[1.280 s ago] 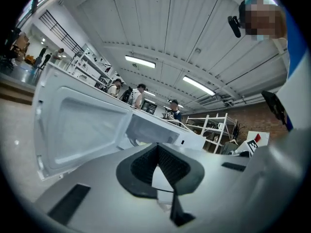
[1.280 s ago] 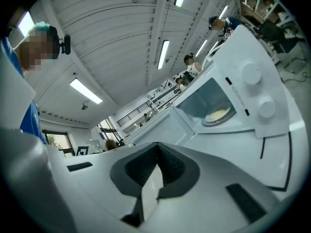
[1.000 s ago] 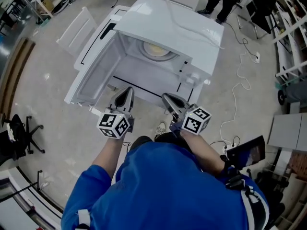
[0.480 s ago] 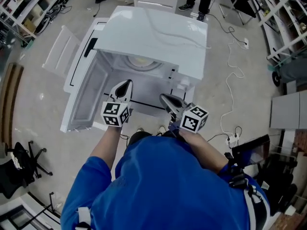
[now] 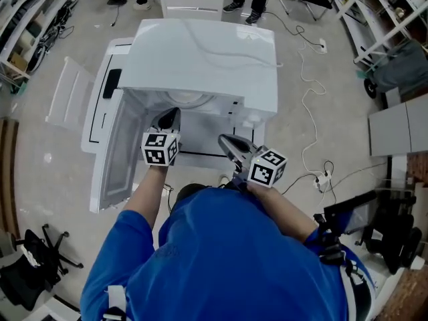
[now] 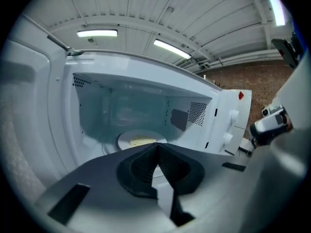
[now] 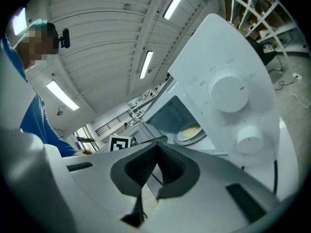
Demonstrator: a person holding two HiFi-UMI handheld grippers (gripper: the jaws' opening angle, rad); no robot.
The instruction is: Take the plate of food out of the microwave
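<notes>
The white microwave [image 5: 207, 52] stands with its door [image 5: 110, 169] swung open to the left. Inside, on the turntable, lies the plate of yellowish food [image 6: 138, 141], also in the right gripper view as the plate [image 7: 189, 132]; in the head view only its rim [image 5: 192, 99] peeks out under the top edge. My left gripper [image 5: 168, 118] is shut and empty, its tip at the mouth of the cavity, short of the plate. My right gripper [image 5: 226, 142] is shut and empty too, lower and to the right, in front of the control panel with its two knobs [image 7: 227, 90].
A white chair [image 5: 194, 4] and people's legs stand behind the microwave. Another white chair [image 5: 67, 102] is at the left. Cables [image 5: 311, 112] and a power strip [image 5: 322, 179] lie on the floor at the right. A black office chair [image 5: 33, 259] is at lower left.
My left gripper has moved forward to the cavity's mouth. The right gripper has stayed in front of the control panel. The view has shifted so the microwave sits closer below me.
</notes>
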